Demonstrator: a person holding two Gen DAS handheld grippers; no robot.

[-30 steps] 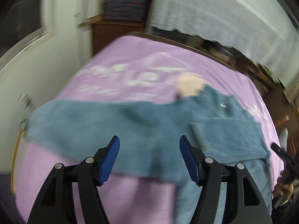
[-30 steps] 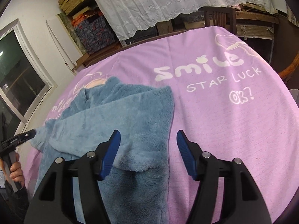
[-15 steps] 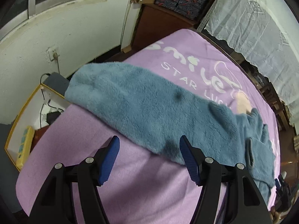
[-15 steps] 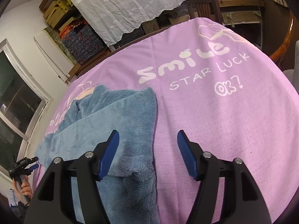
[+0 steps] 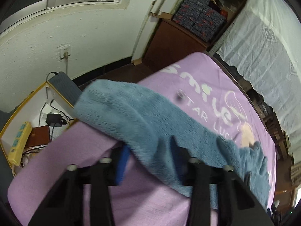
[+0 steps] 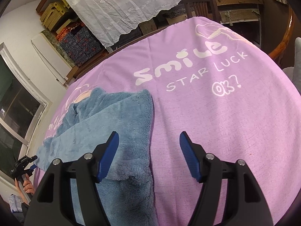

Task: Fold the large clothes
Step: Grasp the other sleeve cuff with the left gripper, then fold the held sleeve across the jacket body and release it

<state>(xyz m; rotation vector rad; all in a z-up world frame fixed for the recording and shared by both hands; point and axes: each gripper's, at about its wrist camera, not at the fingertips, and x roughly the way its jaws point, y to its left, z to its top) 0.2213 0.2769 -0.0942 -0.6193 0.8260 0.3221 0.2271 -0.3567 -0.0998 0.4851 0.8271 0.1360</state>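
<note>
One fluffy blue fleece garment [image 6: 116,124] sprawls over nubby lilac cloth [image 6: 225,128].

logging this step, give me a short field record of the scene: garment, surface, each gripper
garment: blue fleece garment, spread along the table, one end overhanging the edge
surface: purple printed tablecloth
left gripper: jaws have just been closing, fleece edge between them, blurred
right gripper: open, above the garment's edge, holding nothing

A yellow power strip [image 5: 18,143] lies beside patterned boxes [image 5: 199,21].
</note>
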